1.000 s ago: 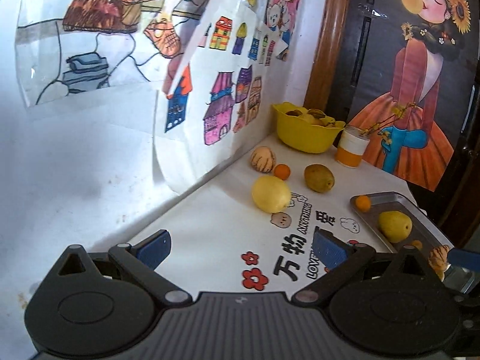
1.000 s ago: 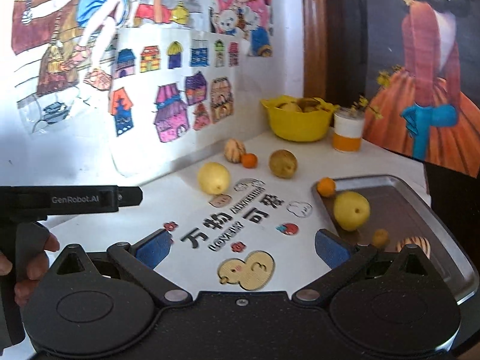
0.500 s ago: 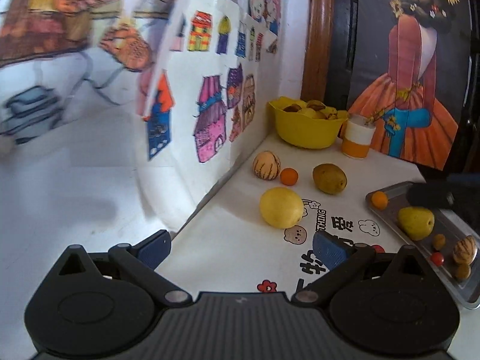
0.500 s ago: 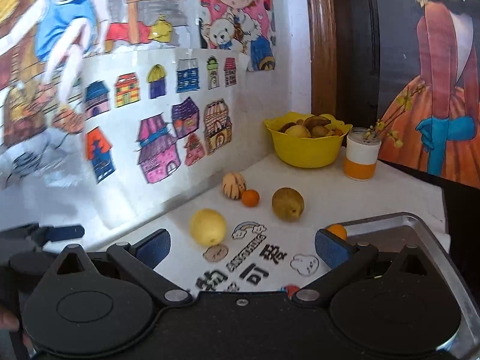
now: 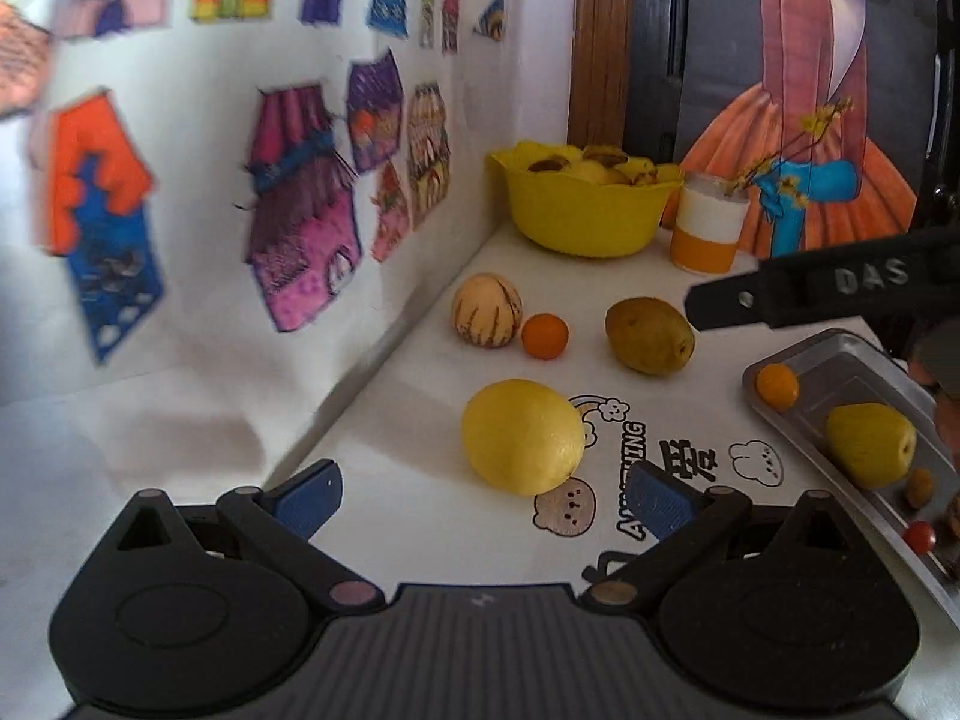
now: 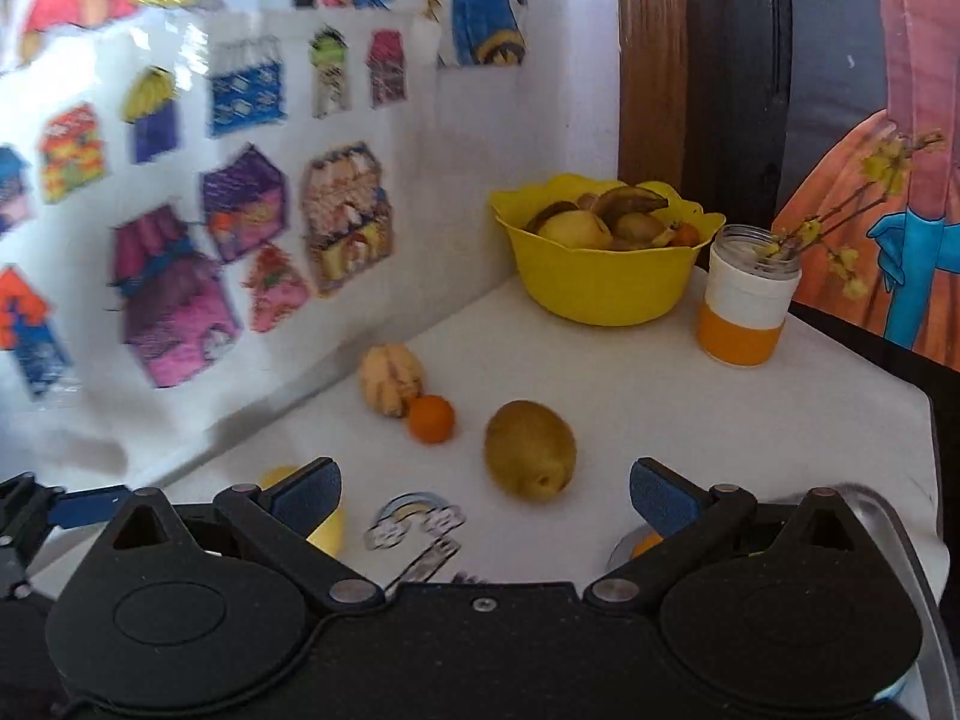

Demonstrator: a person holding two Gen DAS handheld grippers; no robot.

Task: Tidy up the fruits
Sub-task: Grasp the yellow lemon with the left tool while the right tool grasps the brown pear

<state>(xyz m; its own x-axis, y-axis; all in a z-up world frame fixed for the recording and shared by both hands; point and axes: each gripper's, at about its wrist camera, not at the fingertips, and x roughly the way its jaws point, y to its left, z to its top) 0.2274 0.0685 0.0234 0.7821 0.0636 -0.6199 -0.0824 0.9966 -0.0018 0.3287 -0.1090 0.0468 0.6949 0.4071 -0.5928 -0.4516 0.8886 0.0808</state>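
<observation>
**Both grippers hovering over loose fruit**

Left gripper [image 5: 483, 495] jaws wide, nothing held, just short of the lemon [image 5: 522, 436]. Right gripper [image 6: 485, 495] jaws wide too, empty, near the brownish pear [image 6: 530, 450]. Striped melon [image 5: 486, 310] and small orange [image 5: 544, 335] touching, behind the lemon. Metal tray [image 5: 852, 360] right of the lemon, holding a yellow pear [image 5: 870, 445].

A white wall [image 5: 198, 408] has bright drawings of little houses [image 6: 174, 294] stuck on it. Next to it is a brown wooden frame [image 6: 651, 60] and a painted girl in an orange dress [image 5: 822, 138].
</observation>
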